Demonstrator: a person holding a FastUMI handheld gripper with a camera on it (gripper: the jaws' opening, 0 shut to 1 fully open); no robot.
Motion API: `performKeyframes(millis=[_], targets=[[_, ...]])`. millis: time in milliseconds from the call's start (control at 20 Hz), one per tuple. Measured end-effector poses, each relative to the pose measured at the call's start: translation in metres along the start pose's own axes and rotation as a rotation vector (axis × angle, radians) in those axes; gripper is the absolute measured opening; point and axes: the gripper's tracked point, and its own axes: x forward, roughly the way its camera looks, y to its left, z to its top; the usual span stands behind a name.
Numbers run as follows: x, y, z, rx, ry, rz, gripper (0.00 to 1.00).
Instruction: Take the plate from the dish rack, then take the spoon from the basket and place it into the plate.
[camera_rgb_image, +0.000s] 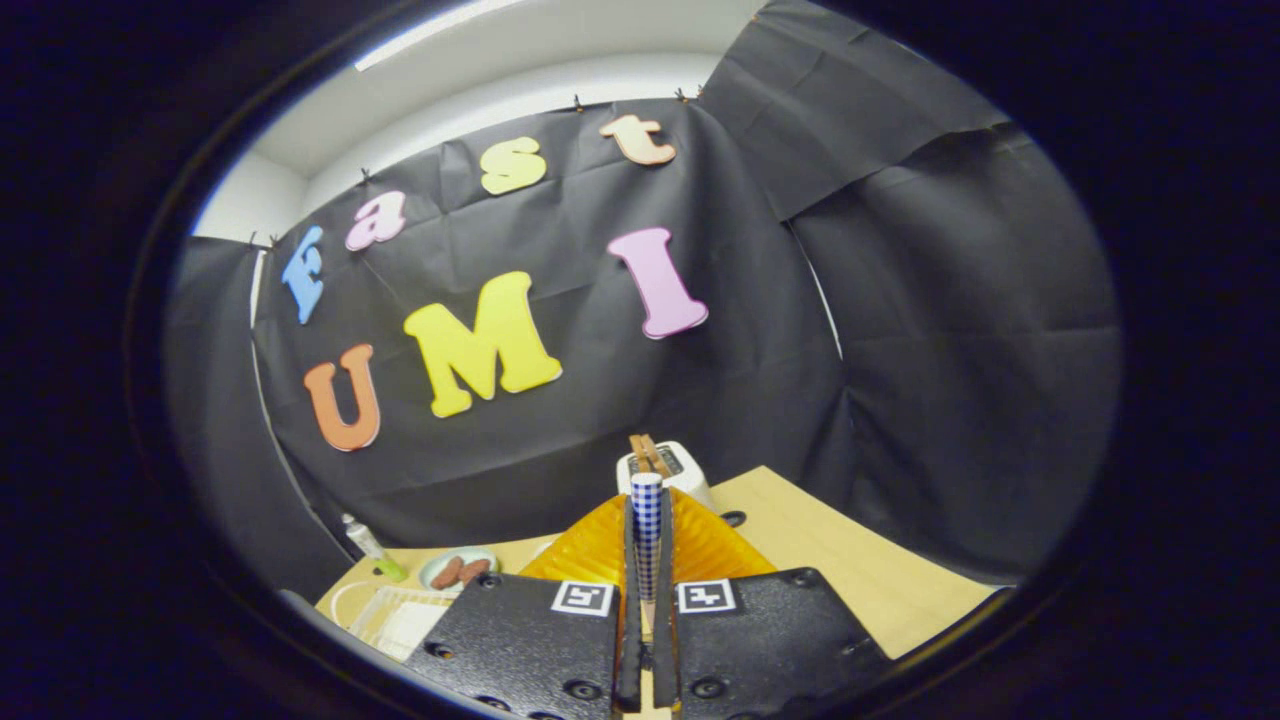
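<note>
My gripper is shut on the spoon, whose blue-and-white checked handle stands up between the two fingers and pokes a little past their tips. The spoon's bowl is hidden. Just ahead of and below the fingers, an orange ribbed plate lies on the light wooden table, spreading out on both sides of them. A white mesh basket sits to the left of the fingers, near the table's front corner.
Beyond the plate stands a white toaster with slices of bread sticking out. To the left there is a small pale dish with sausages and a small bottle with a green base. Bare tabletop stretches to the right.
</note>
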Motion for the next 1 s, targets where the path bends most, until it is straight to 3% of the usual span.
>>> performKeyframes(millis=[500, 750, 1000], targets=[[-0.107, 0.152, -0.104, -0.117, -0.048, 0.254, 0.10], [-0.125, 0.194, -0.167, -0.160, -0.056, 0.309, 0.10], [-0.131, 0.204, -0.222, -0.146, -0.029, 0.289, 0.10]])
